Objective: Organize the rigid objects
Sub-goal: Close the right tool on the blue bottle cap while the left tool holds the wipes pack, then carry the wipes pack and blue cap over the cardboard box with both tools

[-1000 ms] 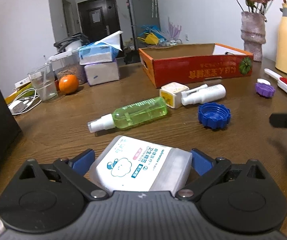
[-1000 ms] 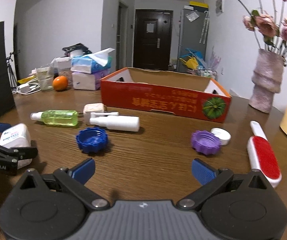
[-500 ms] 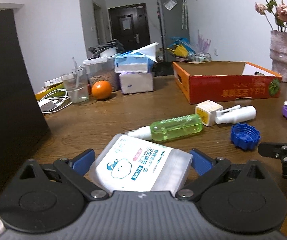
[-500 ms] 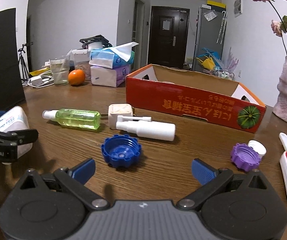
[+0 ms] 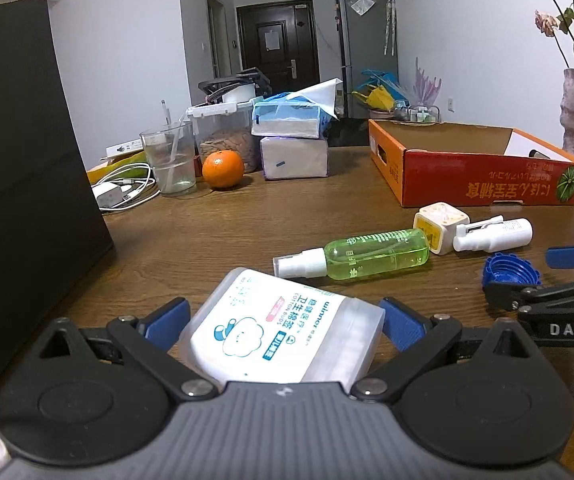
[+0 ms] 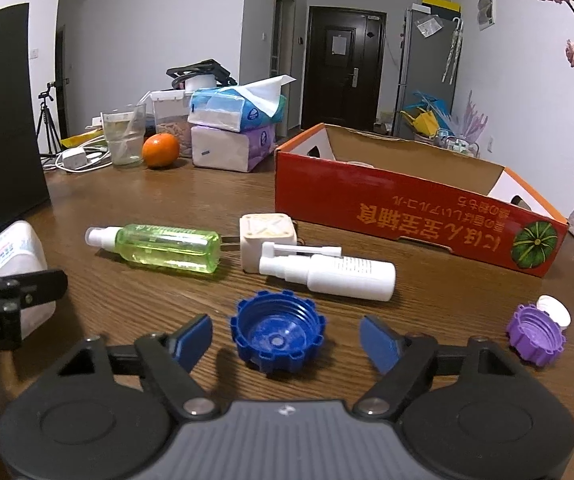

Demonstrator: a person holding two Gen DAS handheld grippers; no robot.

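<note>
The left gripper (image 5: 285, 320) has its blue pads pressed against both sides of a white box of cotton buds (image 5: 283, 334), pinching it; the box lies tilted between the fingers, label up, close over the wooden table (image 5: 247, 220). From the right wrist view the same box (image 6: 11, 256) shows at the far left edge, clamped in the black fingers.

The right gripper (image 6: 286, 340) has just been closing its jaws, and the blue bottle cap (image 6: 279, 336) sits between them, open side up on the table. The pads stand a little clear of the cap on either side, so the jaws are spread around it rather than pinching it.

Just beyond the cap lies a white spray bottle (image 6: 327, 272) on its side, and touching it from behind is a small cream cube (image 6: 268, 236). To the left of the cube lies a green spray bottle (image 6: 163, 246), also on its side, nozzle pointing left. To the right, near the table edge, a purple cap (image 6: 537, 336) rests against a small white lid (image 6: 554, 311).

Behind these things stands an open orange cardboard box (image 6: 407, 216) with a pumpkin printed on its side. Farther back on the left are two stacked tissue packs (image 6: 235, 136), an orange (image 6: 160, 150), and a clear cup (image 6: 122, 140).
</note>
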